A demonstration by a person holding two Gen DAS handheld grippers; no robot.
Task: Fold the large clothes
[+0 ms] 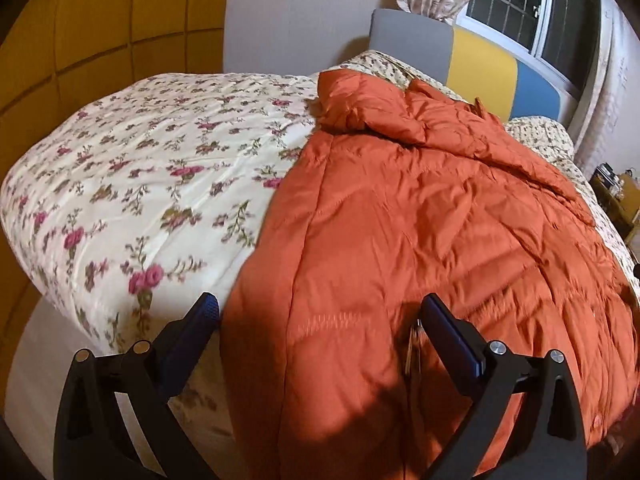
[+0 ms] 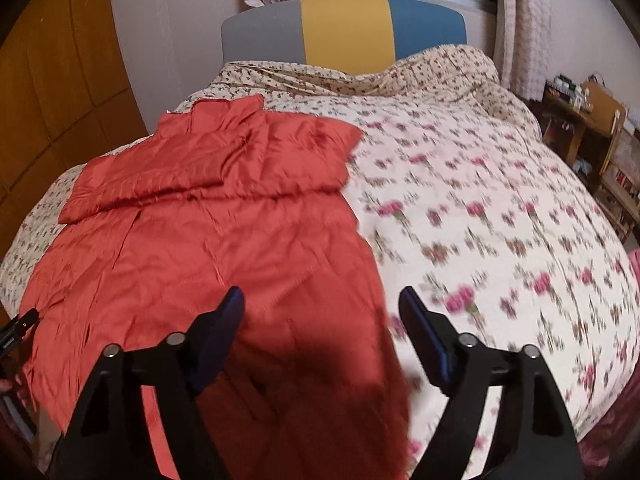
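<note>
A large orange quilted jacket [image 1: 420, 232] lies spread on a bed with a floral cover [image 1: 140, 184]. Its upper part is rumpled and folded over near the headboard. My left gripper [image 1: 320, 312] is open and empty, hovering over the jacket's near left edge at the foot of the bed. In the right wrist view the jacket [image 2: 208, 240] lies on the left half of the bed, a sleeve folded across its top. My right gripper [image 2: 322, 302] is open and empty above the jacket's near right edge. The left gripper's tip shows at the far left of the right wrist view [image 2: 18, 326].
The bed's headboard [image 2: 344, 32] is grey, yellow and blue, under a window with curtains. A wooden wardrobe [image 1: 100, 20] stands left of the bed. A cluttered wooden stand [image 2: 592, 128] sits at the bed's right. The floral cover [image 2: 500, 220] stretches across the right half.
</note>
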